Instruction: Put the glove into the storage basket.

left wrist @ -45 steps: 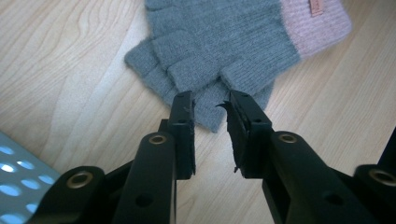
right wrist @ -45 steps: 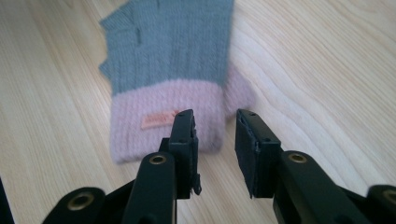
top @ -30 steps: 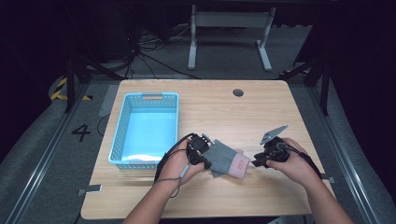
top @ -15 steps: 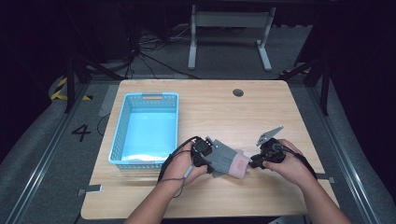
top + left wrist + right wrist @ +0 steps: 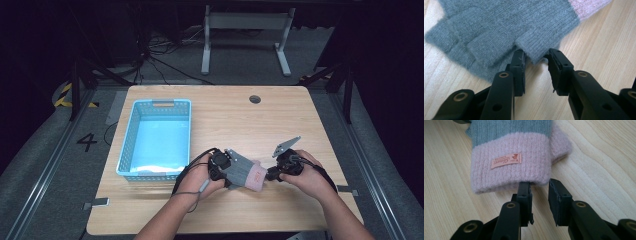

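Wooden table (image 5: 310, 115) bears a grey knitted glove (image 5: 242, 170), pink-cuffed.

Over the last second both hands slide toward the person's edge of the surface (image 5: 310, 115), carrying the grey and pink glove (image 5: 243, 173) with them. The left gripper (image 5: 223, 168) and right gripper (image 5: 272, 174) now sit nearer that edge, and the glove lies further from the blue basket (image 5: 129, 145).

Grey knitted glove (image 5: 243, 172) with pink cuff lies flat on table.
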